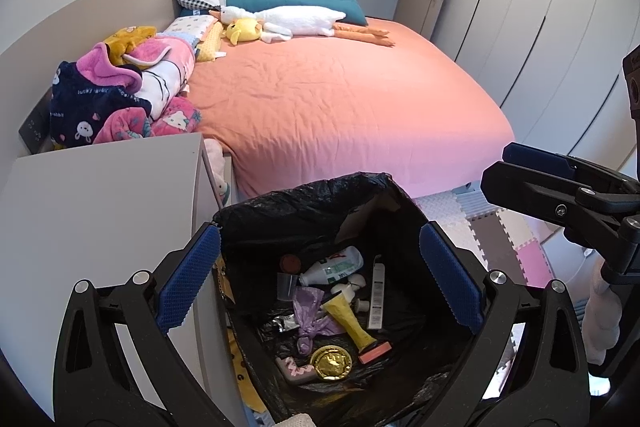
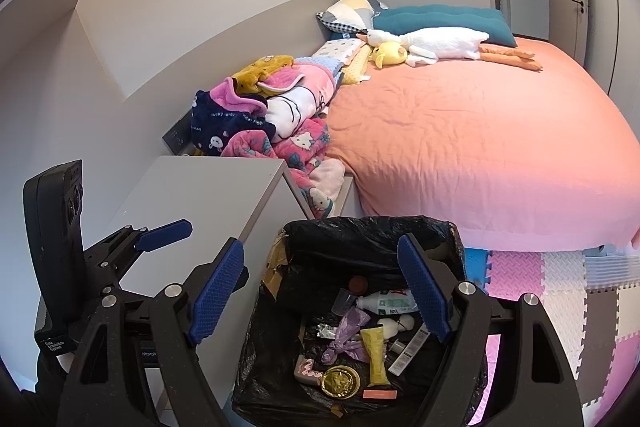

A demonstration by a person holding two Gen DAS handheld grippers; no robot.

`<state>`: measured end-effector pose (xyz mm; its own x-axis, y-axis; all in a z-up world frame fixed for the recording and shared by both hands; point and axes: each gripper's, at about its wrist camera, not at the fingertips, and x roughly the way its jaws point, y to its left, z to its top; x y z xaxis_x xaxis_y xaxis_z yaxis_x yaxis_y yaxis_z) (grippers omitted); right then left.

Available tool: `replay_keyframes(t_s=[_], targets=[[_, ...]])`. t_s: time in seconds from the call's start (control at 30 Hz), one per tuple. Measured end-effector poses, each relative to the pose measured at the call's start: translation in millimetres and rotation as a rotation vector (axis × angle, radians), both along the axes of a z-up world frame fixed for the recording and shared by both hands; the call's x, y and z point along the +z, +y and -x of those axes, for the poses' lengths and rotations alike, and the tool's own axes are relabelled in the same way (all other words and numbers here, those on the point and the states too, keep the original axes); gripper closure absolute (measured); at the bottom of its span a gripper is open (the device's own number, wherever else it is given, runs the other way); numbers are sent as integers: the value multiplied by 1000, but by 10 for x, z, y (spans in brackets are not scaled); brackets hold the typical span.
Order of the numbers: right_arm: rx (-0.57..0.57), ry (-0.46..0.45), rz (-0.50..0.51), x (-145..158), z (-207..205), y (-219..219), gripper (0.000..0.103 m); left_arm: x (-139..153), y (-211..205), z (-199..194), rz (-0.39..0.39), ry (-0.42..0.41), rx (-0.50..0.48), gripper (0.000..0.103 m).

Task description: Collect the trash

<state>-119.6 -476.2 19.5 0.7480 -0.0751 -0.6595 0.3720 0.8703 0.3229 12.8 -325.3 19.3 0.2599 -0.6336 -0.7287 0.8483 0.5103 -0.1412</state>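
Note:
A bin lined with a black bag (image 1: 304, 195) (image 2: 360, 227) stands on the floor between the bed and a grey nightstand. Inside it lie a white bottle (image 1: 332, 267) (image 2: 386, 303), a yellow tube (image 1: 348, 319) (image 2: 378, 355), a knotted purple bag (image 1: 308, 315) (image 2: 346, 335), a gold round lid (image 1: 331, 363) (image 2: 340, 381) and other small scraps. My left gripper (image 1: 320, 247) hangs open over the bin, nothing between its blue pads. My right gripper (image 2: 320, 247) is also open and empty above the bin. Each gripper shows in the other's view, the right gripper (image 1: 532, 171) and the left gripper (image 2: 160, 231).
A bed with an orange sheet (image 1: 340, 99) (image 2: 480, 147) fills the middle. Folded blankets (image 1: 120, 95), a white goose plush (image 1: 296, 19) and pillows lie along its far side. The grey nightstand (image 1: 100, 207) (image 2: 200, 195) is left of the bin. Foam floor mats (image 2: 560, 287) lie to the right.

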Motion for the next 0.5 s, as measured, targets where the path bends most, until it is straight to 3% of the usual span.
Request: replay_keyframes(t_s=[0.5], targets=[[-4, 1, 0, 1, -7, 25, 23, 15, 6, -13, -1, 0, -2, 7]])
